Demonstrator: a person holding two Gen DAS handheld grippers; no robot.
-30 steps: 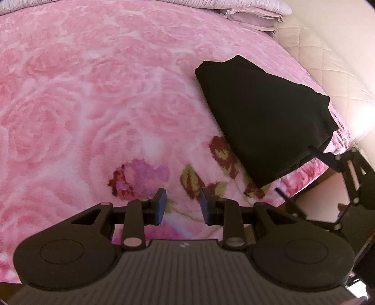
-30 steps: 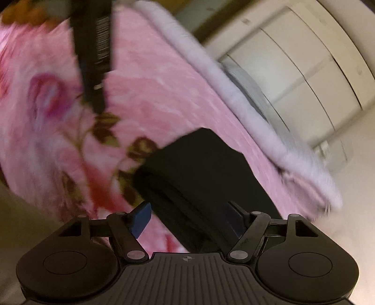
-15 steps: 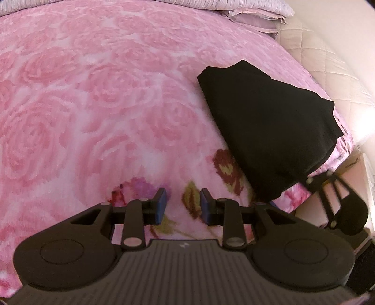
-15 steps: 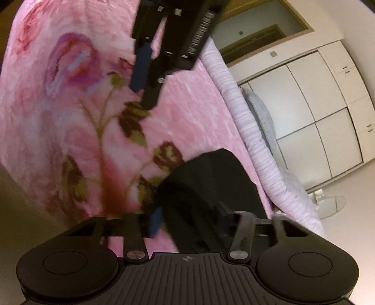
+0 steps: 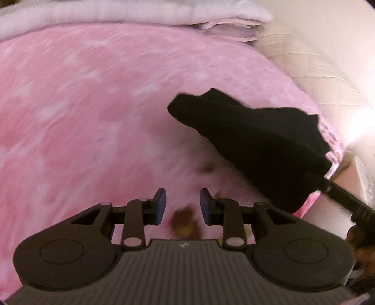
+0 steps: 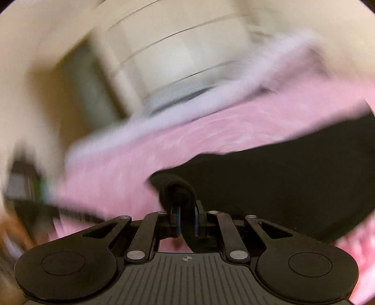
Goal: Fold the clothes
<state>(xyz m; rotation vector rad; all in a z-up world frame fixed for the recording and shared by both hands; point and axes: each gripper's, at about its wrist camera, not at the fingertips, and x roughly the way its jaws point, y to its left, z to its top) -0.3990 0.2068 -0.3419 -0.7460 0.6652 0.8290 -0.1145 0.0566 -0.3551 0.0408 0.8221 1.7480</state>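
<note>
A folded black garment [image 5: 257, 145] lies on the pink rose-pattern blanket [image 5: 93, 122] near the bed's right edge. My left gripper [image 5: 182, 206] is open and empty, hovering over the blanket to the left of the garment. My right gripper [image 6: 186, 221] is shut on the near edge of the black garment [image 6: 281, 187], with cloth bunched between the fingers. In the left wrist view the right gripper's arm [image 5: 344, 199] reaches the garment's lower right corner. The right wrist view is strongly blurred.
A pale lilac folded cover [image 5: 140, 11] lies along the head of the bed. A cream padded surface [image 5: 316, 70] stands beyond the bed's right edge. White wardrobe doors [image 6: 175, 54] show blurred in the right wrist view.
My right gripper closed on the black garment's edge and its view swung sharply. The garment's near corner now looks lifted. My left gripper drew nearer the bed, staying open.
</note>
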